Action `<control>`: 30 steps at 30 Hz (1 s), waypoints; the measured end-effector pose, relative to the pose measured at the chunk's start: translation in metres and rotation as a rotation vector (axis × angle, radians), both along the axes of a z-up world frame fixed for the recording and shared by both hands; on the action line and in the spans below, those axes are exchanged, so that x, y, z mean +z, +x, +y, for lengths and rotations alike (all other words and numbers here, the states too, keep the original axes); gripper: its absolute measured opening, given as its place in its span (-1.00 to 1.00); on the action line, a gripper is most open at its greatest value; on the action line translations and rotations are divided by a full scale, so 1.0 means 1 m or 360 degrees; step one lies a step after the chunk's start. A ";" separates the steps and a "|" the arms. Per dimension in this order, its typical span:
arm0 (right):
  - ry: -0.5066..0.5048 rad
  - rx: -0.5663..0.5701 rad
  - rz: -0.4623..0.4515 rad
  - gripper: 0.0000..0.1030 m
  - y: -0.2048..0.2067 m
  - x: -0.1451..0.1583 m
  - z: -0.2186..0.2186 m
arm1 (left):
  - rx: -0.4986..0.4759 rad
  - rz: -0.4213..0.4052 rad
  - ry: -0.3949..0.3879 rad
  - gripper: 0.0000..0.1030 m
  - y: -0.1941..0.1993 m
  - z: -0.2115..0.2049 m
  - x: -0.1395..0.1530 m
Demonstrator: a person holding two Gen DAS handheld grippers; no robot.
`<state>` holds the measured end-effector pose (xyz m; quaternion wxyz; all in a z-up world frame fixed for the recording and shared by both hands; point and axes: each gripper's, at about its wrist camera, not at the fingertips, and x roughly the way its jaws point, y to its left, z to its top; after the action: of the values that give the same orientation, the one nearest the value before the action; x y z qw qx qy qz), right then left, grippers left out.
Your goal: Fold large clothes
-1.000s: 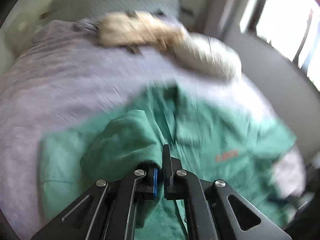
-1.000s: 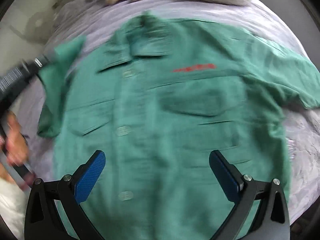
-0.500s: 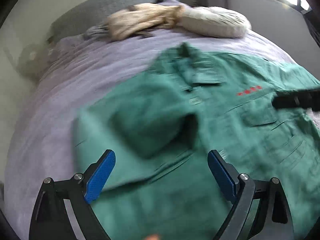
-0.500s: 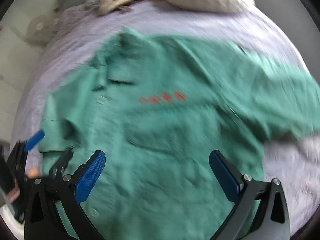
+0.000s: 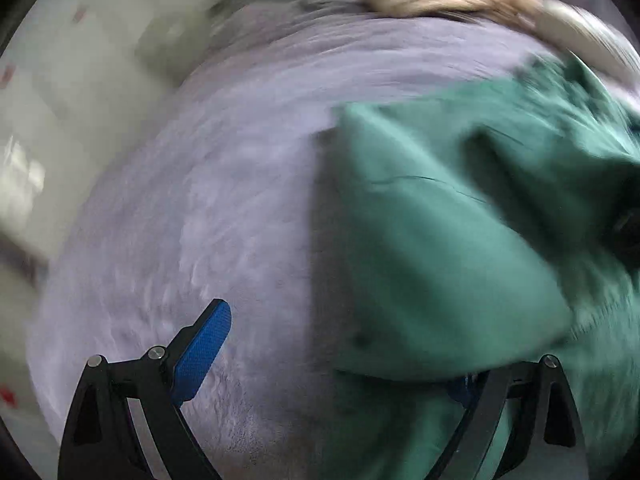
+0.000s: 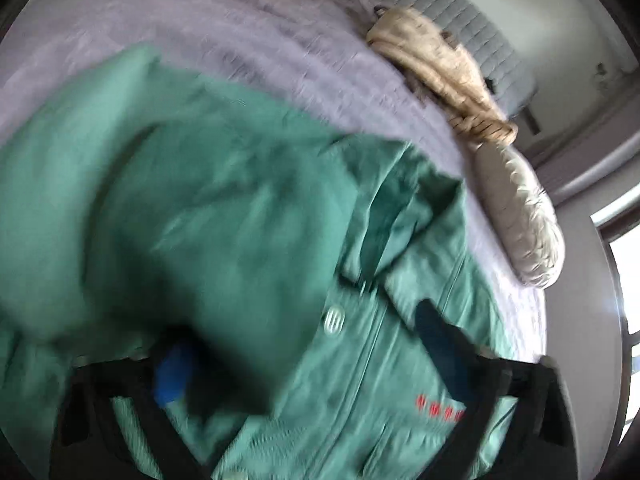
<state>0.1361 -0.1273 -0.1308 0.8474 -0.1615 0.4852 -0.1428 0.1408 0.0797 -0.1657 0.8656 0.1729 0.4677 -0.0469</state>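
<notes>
A green button shirt [image 6: 248, 208] with red lettering lies face up on the lilac bedspread [image 6: 200, 20], one sleeve folded over its front. My right gripper [image 6: 304, 332] hangs low over the placket below the collar. Its jaws are closing with a fold of the shirt between them; the picture is blurred and the pads still stand apart. In the left wrist view the shirt [image 5: 440, 240] fills the right side. My left gripper [image 5: 332, 364] is open at the shirt's side edge, its left pad [image 5: 204, 352] over bare bedspread [image 5: 200, 200] and its right finger partly under green cloth.
A beige bundled garment [image 6: 432, 60] and a white pillow [image 6: 528, 232] lie at the head of the bed by the grey headboard [image 6: 460, 20]. A window [image 6: 628, 280] is at the right. Pale floor [image 5: 60, 120] shows beyond the bed's left edge.
The left gripper opened and let go of the sleeve, which now lies folded over the shirt, then swung to the shirt's left edge. The right gripper rolled, dropped toward the collar and narrowed its jaws.
</notes>
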 end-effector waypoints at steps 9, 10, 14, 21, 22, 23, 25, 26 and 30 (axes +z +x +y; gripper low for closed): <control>0.2108 -0.1243 -0.0495 -0.09 -0.089 -0.054 -0.164 | 0.0158 0.0120 -0.0284 0.88 0.014 0.047 -0.010; 0.2244 -0.1307 -0.0562 -0.09 -0.102 -0.063 -0.169 | 0.0149 0.0140 -0.0313 0.88 0.018 0.050 -0.011; 0.2402 -0.1353 -0.0601 0.19 -0.129 -0.066 -0.170 | 0.0045 0.0291 -0.0453 0.88 0.028 0.069 -0.005; 0.2414 -0.0891 -0.0289 0.50 -0.107 -0.033 -0.106 | -0.0104 0.0453 -0.0635 0.88 0.034 0.090 0.034; 0.2442 -0.0798 -0.0217 0.50 -0.096 -0.033 -0.083 | -0.0089 0.0487 -0.0685 0.88 0.047 0.087 0.032; 0.2456 -0.0739 -0.0163 0.49 -0.091 -0.033 -0.063 | -0.0089 0.0530 -0.0716 0.88 0.060 0.081 0.027; 0.2533 -0.0653 -0.0048 0.49 -0.061 -0.047 -0.019 | -0.0122 0.0672 -0.0736 0.87 0.087 0.062 0.006; 0.2577 -0.0645 -0.0015 0.49 -0.050 -0.054 -0.004 | -0.0131 0.0718 -0.0722 0.86 0.095 0.053 -0.003; 0.2638 -0.0677 0.0011 0.02 -0.026 -0.074 0.030 | -0.0181 0.0716 -0.0587 -0.03 0.110 0.036 -0.019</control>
<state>0.1105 -0.0971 -0.2052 0.6454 0.6045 0.4555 0.1025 0.2506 0.1157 -0.1848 0.7529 0.0239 0.6211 -0.2166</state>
